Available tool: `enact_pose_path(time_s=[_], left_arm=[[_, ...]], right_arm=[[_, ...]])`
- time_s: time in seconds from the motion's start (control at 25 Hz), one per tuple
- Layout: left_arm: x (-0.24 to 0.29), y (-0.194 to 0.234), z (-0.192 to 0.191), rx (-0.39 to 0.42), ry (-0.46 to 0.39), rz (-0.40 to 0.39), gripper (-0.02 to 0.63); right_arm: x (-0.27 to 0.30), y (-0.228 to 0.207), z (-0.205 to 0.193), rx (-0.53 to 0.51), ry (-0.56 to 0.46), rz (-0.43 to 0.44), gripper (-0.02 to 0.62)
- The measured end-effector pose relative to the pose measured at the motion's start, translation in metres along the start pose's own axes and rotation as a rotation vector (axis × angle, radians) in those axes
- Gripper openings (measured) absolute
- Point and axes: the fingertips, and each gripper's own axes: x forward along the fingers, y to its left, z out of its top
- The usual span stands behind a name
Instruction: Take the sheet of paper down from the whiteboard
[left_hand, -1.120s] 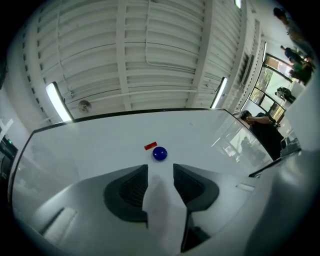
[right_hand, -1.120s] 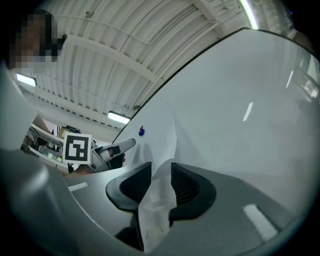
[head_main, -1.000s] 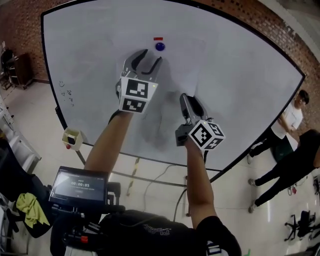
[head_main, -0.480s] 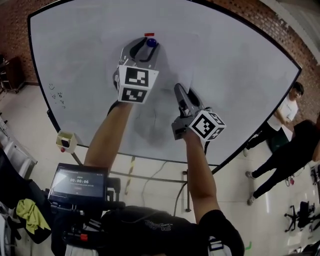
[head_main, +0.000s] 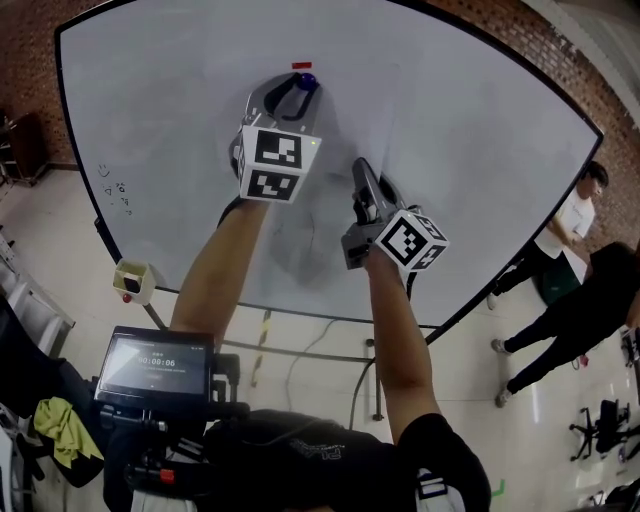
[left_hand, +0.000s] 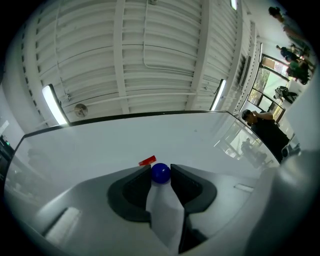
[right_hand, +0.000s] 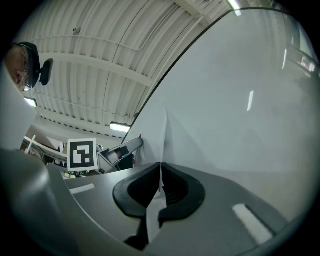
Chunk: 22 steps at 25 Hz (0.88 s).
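A white sheet of paper hangs on the whiteboard, pinned at the top by a round blue magnet just under a small red strip. My left gripper reaches up to the magnet. Its jaws are closing, and both tips touch the ball's sides. The paper runs down between those jaws. Lower and to the right, my right gripper is shut on a raised fold of the sheet, which passes between its pads.
The whiteboard's black frame stands on a wheeled base before a brick wall. Small scribbles mark its left side. A small box hangs at its lower left. A person stands to the right. A screen device sits at my chest.
My left gripper rose from just below the magnet to enclose it, and its jaws narrowed. The right gripper edged up a little and its jaws came together on the paper.
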Motion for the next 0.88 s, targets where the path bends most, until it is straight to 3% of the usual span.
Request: enact_pose_path(time_s=[0.48, 0.68, 0.88], left_arm=[[0.001, -0.005, 0.0, -0.042, -0.001, -0.03, 0.121], [-0.009, -0.02, -0.008, 0.022, -0.003, -0.026, 0.121], [-0.027, -0.037, -0.018, -0.021, 0.018, -0.051, 0.121]], right_arm=[[-0.014, 0.003, 0.007, 0.053, -0.041, 0.028, 0.012], [-0.03, -0.007, 0.012, -0.003, -0.076, -0.016, 0.012], [-0.056, -0.021, 0.018, -0.083, -0.063, -0.085, 0.012]])
